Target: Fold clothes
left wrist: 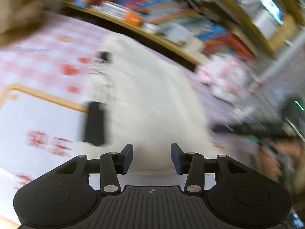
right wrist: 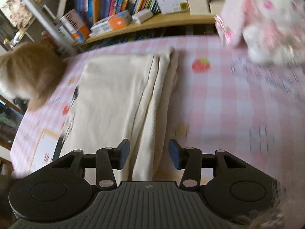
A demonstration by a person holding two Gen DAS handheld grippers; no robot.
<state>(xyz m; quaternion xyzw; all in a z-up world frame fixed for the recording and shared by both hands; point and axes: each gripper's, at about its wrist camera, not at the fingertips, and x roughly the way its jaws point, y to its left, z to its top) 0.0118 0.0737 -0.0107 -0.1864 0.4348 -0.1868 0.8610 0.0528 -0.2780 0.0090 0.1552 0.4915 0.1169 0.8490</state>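
Observation:
A cream garment (right wrist: 122, 99) lies folded lengthwise on the pink checked bedsheet (right wrist: 219, 103), with layered edges along its right side. It also shows in the blurred left wrist view (left wrist: 152, 95), with a black printed patch (left wrist: 94, 124) at its left edge. My left gripper (left wrist: 152, 157) is open and empty above the garment's near end. My right gripper (right wrist: 149, 153) is open and empty above the garment's near right edge. The other gripper and the hand holding it (left wrist: 266, 131) appear blurred at the right of the left wrist view.
A wooden bookshelf (right wrist: 152, 21) full of books runs along the far side of the bed. A pink and white plush toy (right wrist: 263, 21) sits at the far right. A brown furry plush (right wrist: 32, 72) sits at the left.

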